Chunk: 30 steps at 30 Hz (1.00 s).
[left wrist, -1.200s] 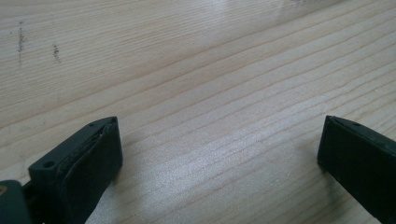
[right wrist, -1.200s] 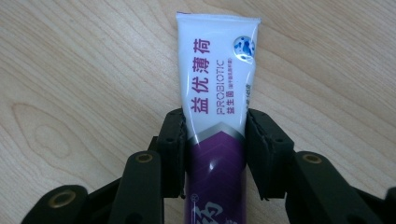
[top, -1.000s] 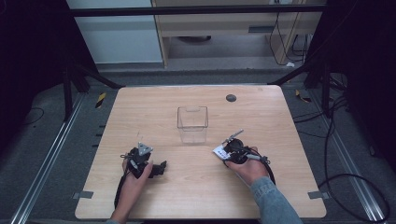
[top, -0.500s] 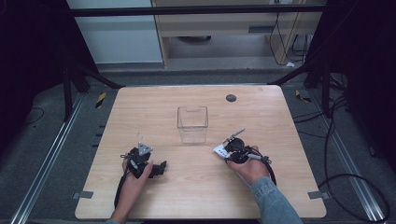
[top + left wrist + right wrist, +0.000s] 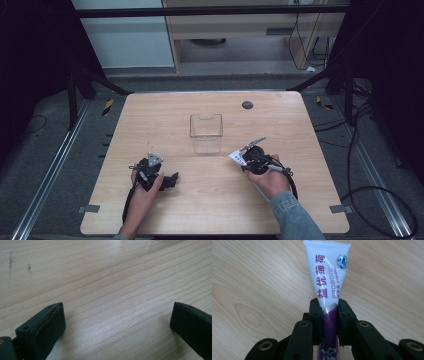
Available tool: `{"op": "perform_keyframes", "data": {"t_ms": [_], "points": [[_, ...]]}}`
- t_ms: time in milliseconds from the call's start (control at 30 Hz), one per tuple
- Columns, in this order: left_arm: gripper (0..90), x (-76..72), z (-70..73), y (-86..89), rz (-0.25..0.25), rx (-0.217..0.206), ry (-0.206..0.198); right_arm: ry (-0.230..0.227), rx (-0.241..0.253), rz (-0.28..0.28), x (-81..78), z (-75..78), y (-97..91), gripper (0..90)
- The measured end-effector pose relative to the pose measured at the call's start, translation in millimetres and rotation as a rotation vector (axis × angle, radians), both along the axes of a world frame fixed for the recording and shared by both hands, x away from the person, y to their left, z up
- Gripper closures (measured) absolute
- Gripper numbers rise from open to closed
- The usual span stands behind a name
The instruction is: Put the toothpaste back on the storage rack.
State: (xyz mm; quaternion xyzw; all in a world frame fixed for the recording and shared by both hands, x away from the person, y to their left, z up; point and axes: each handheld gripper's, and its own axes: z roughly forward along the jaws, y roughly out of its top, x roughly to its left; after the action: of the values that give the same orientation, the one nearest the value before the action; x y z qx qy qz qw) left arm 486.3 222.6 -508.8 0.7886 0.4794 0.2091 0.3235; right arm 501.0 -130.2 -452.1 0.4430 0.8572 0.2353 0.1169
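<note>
Right gripper (image 5: 329,308) is clamped on a white-and-purple toothpaste tube (image 5: 327,277); its jaws have just been closing and both pads now press the tube's sides near where white turns to purple. The crimped flat end points away from the gripper, the purple end runs back between the jaws. In the high view the right gripper (image 5: 246,158) sits on the worktop (image 5: 150,115) just right of and a little nearer than the clear plastic box (image 5: 206,131), with the tube (image 5: 236,157) sticking out toward the box's near right corner.

Left gripper (image 5: 117,322) has its jaws wide apart with nothing between them, only bare wood. In the high view the left gripper (image 5: 170,181) rests on the worktop well left of the box and holds nothing.

Likely step: tube grasped, next is lift and drop into the box. To do it well:
- Hold the squeeze firm; the tube is soft and glossy and could slide or twist between the pads.
- Lift straight up first so the flat end clears the wood before swinging it over.
- Raise it above the box rim; the box is light and looks easy to knock or push.
- Tip the tube's end down over the opening, centre it, then release.
- Left gripper could steady the box wall if it skids; otherwise keep it parked.

Whether the box is empty is hard to tell; it looks so.
</note>
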Motion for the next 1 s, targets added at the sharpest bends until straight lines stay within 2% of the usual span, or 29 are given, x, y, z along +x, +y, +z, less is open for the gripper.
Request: {"op": "perform_keyframes", "data": {"t_ms": [300, 500, 867, 1000], "points": [[0.0, 0.0, 0.0, 0.0, 0.0, 0.0, 0.0, -0.054, 0.07, -0.017, -0.8, 18.1, -5.0, 76.8], [0.0, 0.0, 0.0, 0.0, 0.0, 0.0, 0.0, -0.152, 0.109, -0.022, -1.0, 32.5, -5.9, 76.8], [0.0, 0.0, 0.0, 0.0, 0.0, 0.0, 0.0, -0.213, 0.16, -0.049, 1.6, 45.1, -4.4, 77.0], [0.0, 0.1, 0.0, 0.0, 0.0, 0.0, 0.0, -0.247, 0.193, -0.055, 2.8, 51.1, -3.1, 76.9]]}}
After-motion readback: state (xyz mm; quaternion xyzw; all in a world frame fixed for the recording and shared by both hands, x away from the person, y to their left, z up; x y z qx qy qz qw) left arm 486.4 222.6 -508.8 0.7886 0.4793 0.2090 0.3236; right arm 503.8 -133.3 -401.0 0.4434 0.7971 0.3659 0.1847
